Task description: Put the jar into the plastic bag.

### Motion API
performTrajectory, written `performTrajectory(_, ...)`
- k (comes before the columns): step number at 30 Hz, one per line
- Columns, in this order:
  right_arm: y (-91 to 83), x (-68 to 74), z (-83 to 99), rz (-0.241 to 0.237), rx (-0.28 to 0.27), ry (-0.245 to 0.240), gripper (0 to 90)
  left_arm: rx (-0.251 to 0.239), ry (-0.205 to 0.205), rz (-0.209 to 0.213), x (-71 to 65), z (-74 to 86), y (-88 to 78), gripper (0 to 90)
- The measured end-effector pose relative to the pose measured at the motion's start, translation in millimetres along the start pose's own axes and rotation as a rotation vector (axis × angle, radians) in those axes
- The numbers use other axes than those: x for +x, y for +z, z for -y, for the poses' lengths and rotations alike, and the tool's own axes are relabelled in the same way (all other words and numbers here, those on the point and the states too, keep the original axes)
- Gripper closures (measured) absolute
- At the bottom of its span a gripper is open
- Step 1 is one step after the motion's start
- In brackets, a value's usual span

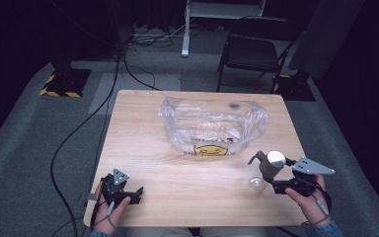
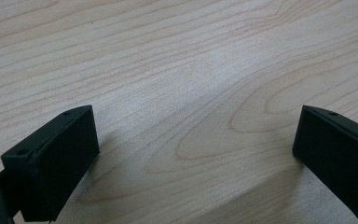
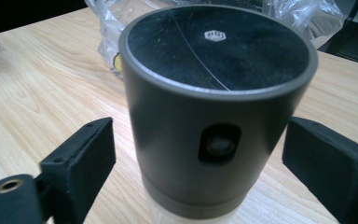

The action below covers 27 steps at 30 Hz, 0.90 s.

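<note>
Scene: a wooden table (image 1: 143, 148) is being worked at by a person with two handheld grippers.
Left gripper (image 1: 128, 193): being rested near the table's near left corner, jaws spread wide, nothing between them; seemingly being kept out of the way.
Right gripper (image 1: 269, 178): being held at the near right, jaws wide on either side of the grinder (image 3: 214, 112), pads not touching it; probably being lined up for a grasp.
Grinder: being left upright on the table, dark cap over a clear base, just in front of the bag.
Plastic bag (image 1: 212, 123): lying mid-table, crumpled, yellow smiley print facing the person; mouth state cannot be told.
</note>
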State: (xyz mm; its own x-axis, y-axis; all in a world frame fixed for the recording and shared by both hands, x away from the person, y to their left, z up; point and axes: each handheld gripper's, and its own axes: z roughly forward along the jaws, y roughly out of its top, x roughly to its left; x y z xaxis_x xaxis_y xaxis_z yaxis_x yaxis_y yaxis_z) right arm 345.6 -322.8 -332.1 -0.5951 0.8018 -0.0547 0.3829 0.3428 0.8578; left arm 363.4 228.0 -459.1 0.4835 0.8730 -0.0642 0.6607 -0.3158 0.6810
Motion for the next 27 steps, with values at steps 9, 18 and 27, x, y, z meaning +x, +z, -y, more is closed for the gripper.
performTrajectory(9, 5.5, -1.5, -4.6, -0.003, -0.028, -0.003, 23.3, 0.0, 0.0, 0.0, 0.0, 0.0, 0.0, 0.1)
performTrajectory(18, 7.2, -0.2, -5.0, -0.007, -0.036, 0.001, 31.1, 0.001, 0.001, 0.0, 0.1, 0.0, 0.0, 0.1)
performTrajectory(27, 9.8, 2.5, -12.8, -0.015, -0.019, -0.017, 31.3, -0.001, -0.002, 0.0, -0.1, 0.0, 0.1, 0.1)
